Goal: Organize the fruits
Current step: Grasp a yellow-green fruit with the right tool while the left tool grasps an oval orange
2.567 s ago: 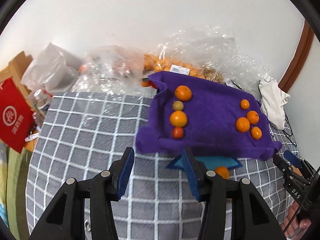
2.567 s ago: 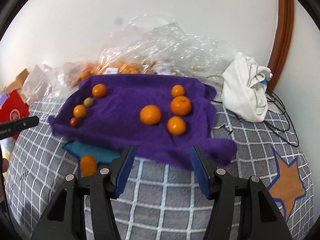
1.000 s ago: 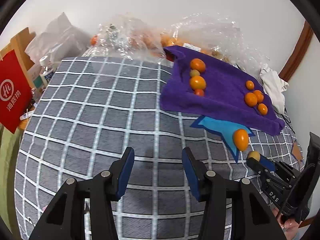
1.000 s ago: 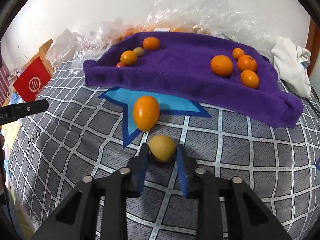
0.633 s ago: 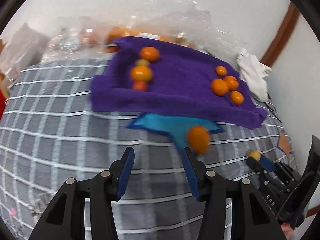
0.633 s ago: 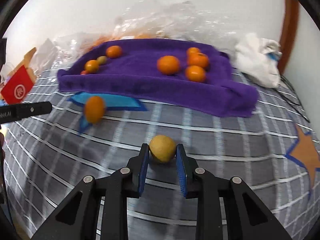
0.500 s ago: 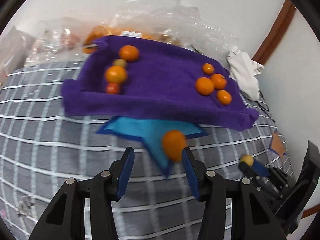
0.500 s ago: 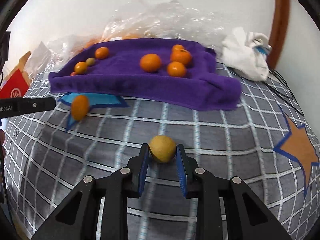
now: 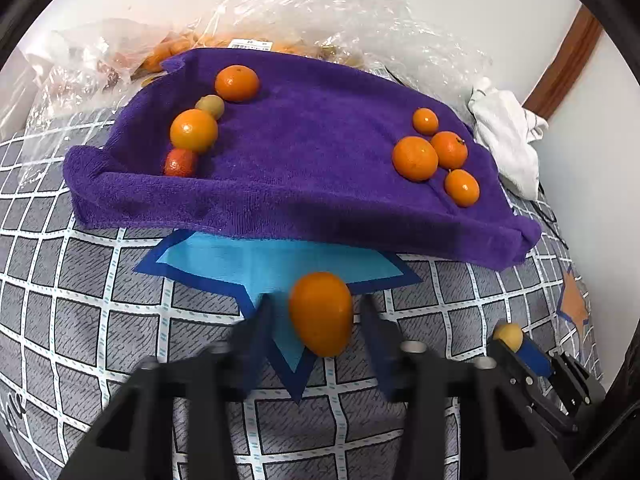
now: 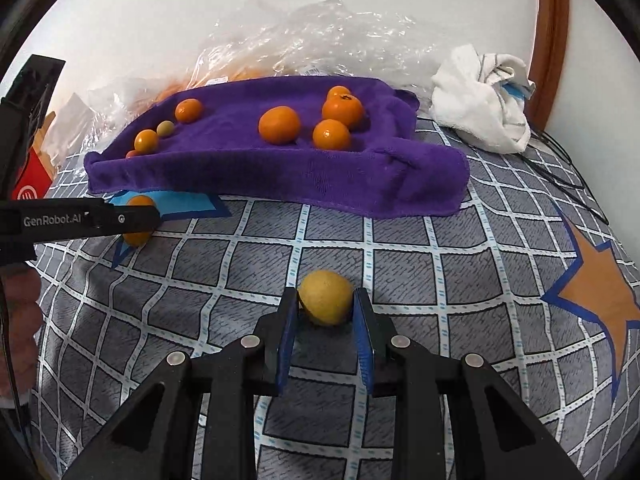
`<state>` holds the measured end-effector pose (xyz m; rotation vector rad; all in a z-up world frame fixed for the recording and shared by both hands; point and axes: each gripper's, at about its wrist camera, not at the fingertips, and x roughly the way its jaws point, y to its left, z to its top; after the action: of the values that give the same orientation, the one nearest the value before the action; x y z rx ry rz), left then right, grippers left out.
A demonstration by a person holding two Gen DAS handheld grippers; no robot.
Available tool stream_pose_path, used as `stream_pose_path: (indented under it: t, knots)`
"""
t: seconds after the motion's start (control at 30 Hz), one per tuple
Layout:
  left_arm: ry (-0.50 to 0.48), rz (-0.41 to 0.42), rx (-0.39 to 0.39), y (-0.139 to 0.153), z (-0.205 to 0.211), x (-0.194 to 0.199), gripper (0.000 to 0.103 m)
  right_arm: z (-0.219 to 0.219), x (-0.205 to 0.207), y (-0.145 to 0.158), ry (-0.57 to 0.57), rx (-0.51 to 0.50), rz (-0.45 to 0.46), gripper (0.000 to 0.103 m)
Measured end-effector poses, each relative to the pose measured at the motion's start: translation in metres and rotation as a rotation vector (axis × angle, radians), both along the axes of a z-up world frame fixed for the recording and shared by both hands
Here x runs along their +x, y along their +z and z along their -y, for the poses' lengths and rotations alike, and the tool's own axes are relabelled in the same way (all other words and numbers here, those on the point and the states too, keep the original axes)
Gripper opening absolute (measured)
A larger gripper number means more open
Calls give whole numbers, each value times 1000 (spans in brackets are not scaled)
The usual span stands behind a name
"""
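A purple towel (image 9: 312, 160) lies on the checked bedspread with a row of small fruits at its left (image 9: 194, 130) and a cluster of oranges at its right (image 9: 415, 158). An oval orange fruit (image 9: 321, 313) lies on a blue star patch in front of the towel. My left gripper (image 9: 316, 316) is open, its fingers on either side of this fruit, not touching it. My right gripper (image 10: 325, 308) is shut on a small yellow fruit (image 10: 325, 298), also seen in the left wrist view (image 9: 507, 335). The towel (image 10: 280, 168) and the oval fruit (image 10: 138, 220) show in the right wrist view.
Clear plastic bags with more oranges (image 9: 248, 36) lie behind the towel against the wall. A crumpled white cloth (image 10: 484, 100) and black cables (image 10: 560, 168) lie at the right. A red box (image 10: 28, 184) stands at the left. Grey checked bedspread (image 10: 400, 264) spreads in front.
My left gripper has swung toward the oval orange fruit and come close, so the fruit now sits between its open fingers. My right gripper still holds the yellow fruit, barely moved.
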<state>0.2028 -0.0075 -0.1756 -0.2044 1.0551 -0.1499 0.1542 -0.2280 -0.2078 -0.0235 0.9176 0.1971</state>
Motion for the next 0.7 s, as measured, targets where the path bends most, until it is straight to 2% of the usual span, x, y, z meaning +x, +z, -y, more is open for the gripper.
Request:
stream_pose_path:
  t: [0.27, 0.4, 0.7]
  knots:
    - [-31, 12, 15, 6, -14, -24, 30, 0, -3, 1, -20, 17, 8, 27]
    - [-1, 13, 26, 9, -31, -44, 31, -2, -10, 2, -16, 49, -8, 27]
    - [59, 30, 15, 18, -53, -89, 31, -2, -34, 22, -55, 37, -3, 27]
